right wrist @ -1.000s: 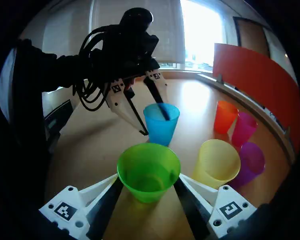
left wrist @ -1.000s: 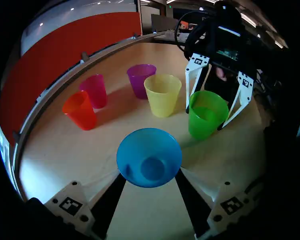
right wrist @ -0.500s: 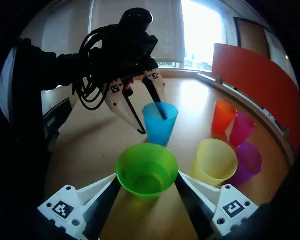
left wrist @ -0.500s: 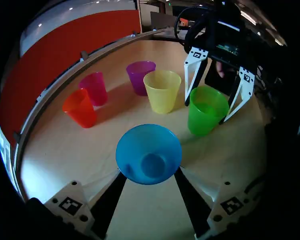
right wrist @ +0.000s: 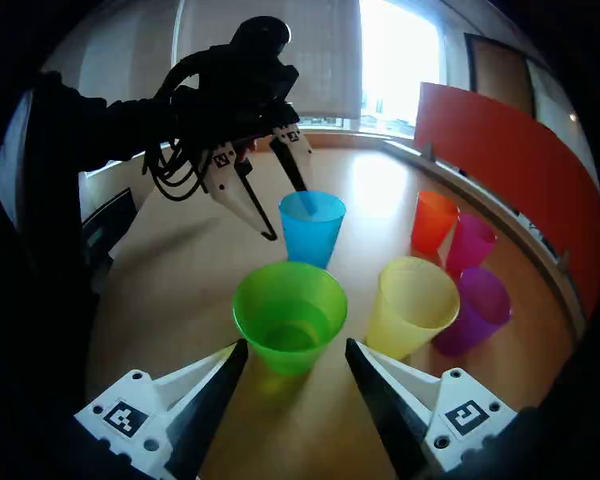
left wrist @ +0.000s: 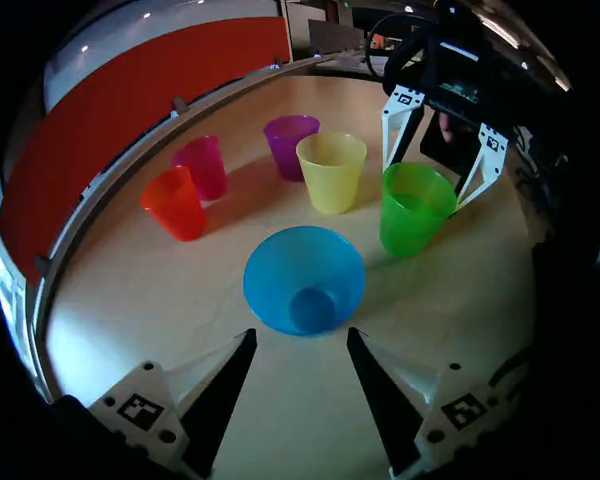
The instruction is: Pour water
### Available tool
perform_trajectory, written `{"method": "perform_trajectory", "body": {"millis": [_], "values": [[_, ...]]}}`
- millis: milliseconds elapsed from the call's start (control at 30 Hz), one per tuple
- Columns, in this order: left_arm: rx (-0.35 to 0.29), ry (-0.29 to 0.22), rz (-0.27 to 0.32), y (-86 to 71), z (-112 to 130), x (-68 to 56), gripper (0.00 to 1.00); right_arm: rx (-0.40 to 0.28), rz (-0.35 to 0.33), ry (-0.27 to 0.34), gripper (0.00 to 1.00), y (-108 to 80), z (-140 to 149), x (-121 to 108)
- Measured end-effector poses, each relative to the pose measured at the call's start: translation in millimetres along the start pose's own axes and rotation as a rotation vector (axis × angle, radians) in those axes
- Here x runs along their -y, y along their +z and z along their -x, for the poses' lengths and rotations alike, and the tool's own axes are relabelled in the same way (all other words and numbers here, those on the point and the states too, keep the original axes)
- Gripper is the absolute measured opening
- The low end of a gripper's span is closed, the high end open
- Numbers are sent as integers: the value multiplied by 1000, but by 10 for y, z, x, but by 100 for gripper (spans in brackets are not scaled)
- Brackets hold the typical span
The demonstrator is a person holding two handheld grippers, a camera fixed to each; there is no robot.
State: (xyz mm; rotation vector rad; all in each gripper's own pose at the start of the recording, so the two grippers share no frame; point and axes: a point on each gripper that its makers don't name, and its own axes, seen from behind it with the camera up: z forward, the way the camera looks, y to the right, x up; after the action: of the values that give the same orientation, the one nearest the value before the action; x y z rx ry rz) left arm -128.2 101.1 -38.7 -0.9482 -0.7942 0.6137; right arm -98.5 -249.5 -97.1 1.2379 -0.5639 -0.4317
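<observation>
Left gripper view: the left claw (left wrist: 300, 334) has its two fingers spread apart and grips nothing. The blue cup (left wrist: 304, 278) stands upright on the surface (left wrist: 140, 304) just ahead of the fingertips, centred on the gap between them.
Right gripper view: the right claw (right wrist: 294, 346) is also spread wide and holds nothing. The green cup (right wrist: 290, 314) stands upright just ahead of its tips, in line with the gap.
Water: a shallow pool of water (right wrist: 288, 338) lies in the bottom of the green cup.
Claws facing: in the left gripper view the right claw stands behind the green cup. In the right gripper view the left claw hangs behind the blue cup.
Cups counted: six, one of each colour (blue, green, yellow, purple, pink, orange).
Claws counted: two.
Other cups: the yellow cup (left wrist: 332, 172) is just beside the green one, with the purple cup (left wrist: 290, 146) close behind it. The pink cup (left wrist: 204, 166) and orange cup (left wrist: 174, 204) stand side by side nearer the red panel (left wrist: 100, 104).
</observation>
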Motion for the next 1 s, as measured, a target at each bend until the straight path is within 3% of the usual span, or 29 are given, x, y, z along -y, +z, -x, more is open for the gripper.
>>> {"method": "perform_trajectory", "body": {"millis": [467,700,1000], "values": [[17,-63,-72,-258,253,19,83,3,88,38,95,-355,203,-53],[6,-126,-101,-333,375,6,83,-4,141,80,95,-539,275,-97],[-19,-209,-171,-418,444,101,83,-25,221,142,95,-664,278,-144]]}}
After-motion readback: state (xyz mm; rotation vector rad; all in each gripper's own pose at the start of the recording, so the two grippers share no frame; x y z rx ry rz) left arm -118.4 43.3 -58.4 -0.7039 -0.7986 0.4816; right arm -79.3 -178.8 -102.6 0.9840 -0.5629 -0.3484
